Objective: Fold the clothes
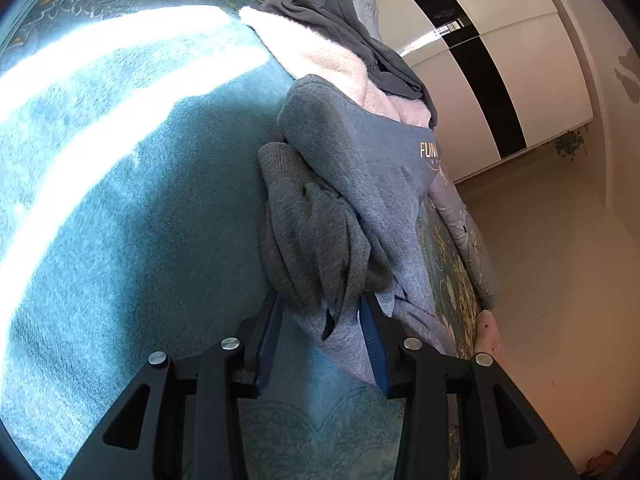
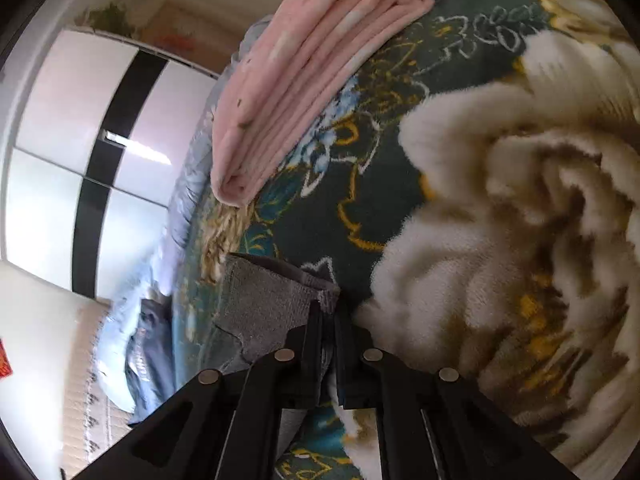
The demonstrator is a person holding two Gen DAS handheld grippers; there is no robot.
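A grey sweatshirt [image 1: 360, 184] with gold lettering lies on a teal blanket [image 1: 140, 220] on the bed. Its bunched sleeve and ribbed cuff [image 1: 316, 240] lie just ahead of my left gripper [image 1: 322, 308], whose blue-padded jaws stand open with grey cloth between them. My right gripper [image 2: 328, 308] is shut on a ribbed grey edge of the sweatshirt [image 2: 272, 296] above the dark floral bedspread [image 2: 340, 184].
A pale pink fleece [image 1: 332, 60] and a dark grey garment [image 1: 340, 16] lie beyond the sweatshirt. A folded pink blanket [image 2: 304, 80] and a crumpled cream fleece [image 2: 520, 240] lie on the bedspread. A white-and-black wardrobe [image 1: 500, 72] stands past the bed edge.
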